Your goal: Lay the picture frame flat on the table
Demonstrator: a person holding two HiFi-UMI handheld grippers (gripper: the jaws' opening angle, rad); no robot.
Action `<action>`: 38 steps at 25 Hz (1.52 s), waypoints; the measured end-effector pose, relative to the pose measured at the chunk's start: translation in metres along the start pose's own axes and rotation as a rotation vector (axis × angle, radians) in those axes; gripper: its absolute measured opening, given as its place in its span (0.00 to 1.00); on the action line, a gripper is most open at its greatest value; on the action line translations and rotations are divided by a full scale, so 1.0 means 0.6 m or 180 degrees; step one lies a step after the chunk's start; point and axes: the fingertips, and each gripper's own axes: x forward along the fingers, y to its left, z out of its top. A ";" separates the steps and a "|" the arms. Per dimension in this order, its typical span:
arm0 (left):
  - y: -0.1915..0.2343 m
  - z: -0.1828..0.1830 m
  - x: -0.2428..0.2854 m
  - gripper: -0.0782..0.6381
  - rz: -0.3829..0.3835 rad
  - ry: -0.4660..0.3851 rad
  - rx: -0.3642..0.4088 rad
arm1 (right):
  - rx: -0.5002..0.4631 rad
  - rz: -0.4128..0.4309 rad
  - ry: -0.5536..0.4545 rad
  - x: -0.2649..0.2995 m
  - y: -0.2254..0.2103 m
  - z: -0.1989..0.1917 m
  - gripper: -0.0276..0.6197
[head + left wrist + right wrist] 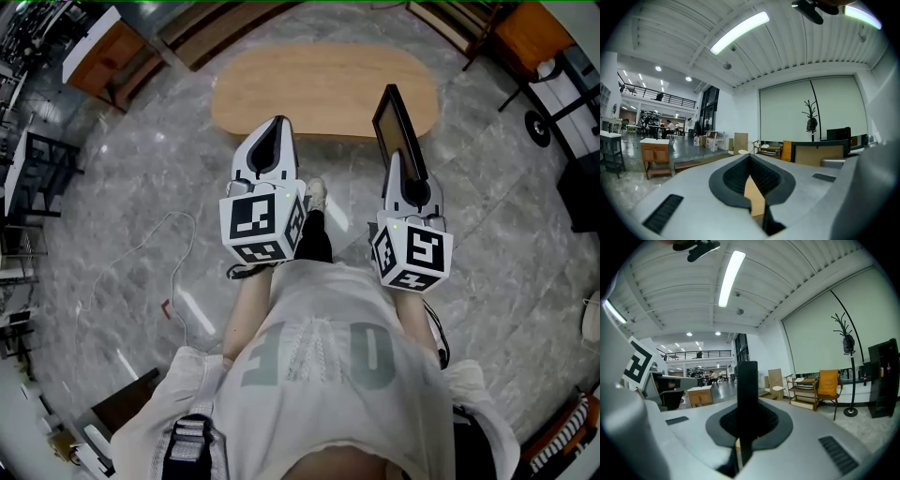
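A black-edged picture frame (397,129) stands upright on its edge, over the right end of the oval wooden table (319,86). My right gripper (399,161) is shut on the frame's lower edge. In the right gripper view the frame (747,390) rises as a dark bar between the pads. My left gripper (274,131) hovers at the table's near edge, left of the frame, with its jaws closed at the tips and nothing between them. From the left gripper view (750,156) the frame (820,152) shows its tan face at the right.
The table stands on a grey marble floor (141,187). A thin cable (164,244) trails on the floor at the left. A wooden cabinet (103,52) is at the far left, dark furniture (553,84) at the far right. The person's shoe (316,195) is near the table.
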 end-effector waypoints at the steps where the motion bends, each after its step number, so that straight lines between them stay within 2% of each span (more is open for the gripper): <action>1: 0.000 0.000 0.006 0.12 -0.0013 0.0011 0.0008 | 0.0013 -0.0012 0.0006 0.007 -0.003 0.000 0.07; 13: 0.065 -0.032 0.087 0.12 0.0016 0.0093 -0.0091 | -0.0023 0.0013 0.0155 0.109 0.016 -0.026 0.07; 18: 0.120 -0.039 0.144 0.12 0.0015 0.0120 -0.0162 | -0.0102 0.0009 0.0251 0.184 0.040 -0.027 0.07; 26: 0.210 -0.025 0.273 0.12 -0.0018 0.0139 -0.0270 | -0.0261 -0.0022 0.0313 0.331 0.068 0.003 0.07; 38: 0.336 0.009 0.440 0.12 -0.0141 0.0170 -0.0304 | -0.0363 -0.0106 0.0378 0.522 0.118 0.053 0.07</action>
